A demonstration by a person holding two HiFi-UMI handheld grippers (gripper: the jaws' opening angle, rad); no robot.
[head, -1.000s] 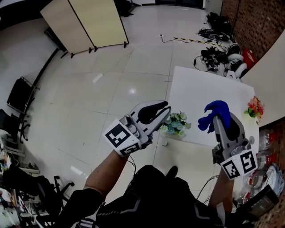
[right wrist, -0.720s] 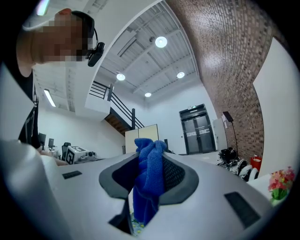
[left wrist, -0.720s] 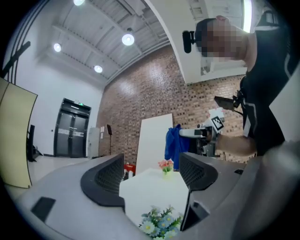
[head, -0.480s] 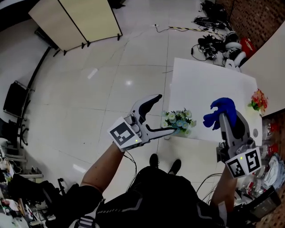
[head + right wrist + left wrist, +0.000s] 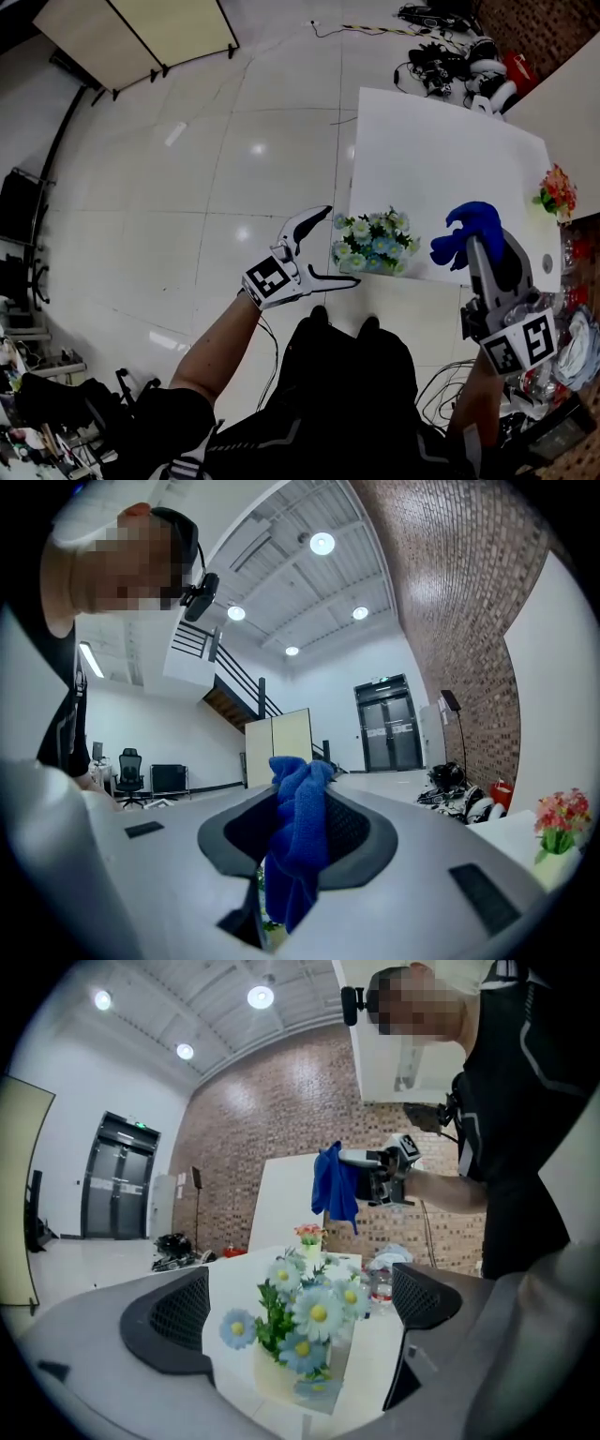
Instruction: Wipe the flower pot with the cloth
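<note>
Flower pot (image 5: 372, 247) stands at the near edge of the counter (image 5: 441, 159), apparently unwiped. Left claw (image 5: 341, 246): jaws wide apart, just been opening, pot framed between them, no pad on it. Right claw (image 5: 300, 836) is clamped on the blue cloth (image 5: 466, 228), clear of the pot. Steadying and wiping both remain.

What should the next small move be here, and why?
Probably ease the left claw forward and close it on the pot to steady it. Its jaws have just been opening, and the pot sits framed between them, untouched, while the right claw grips the cloth, ready to wipe.
</note>
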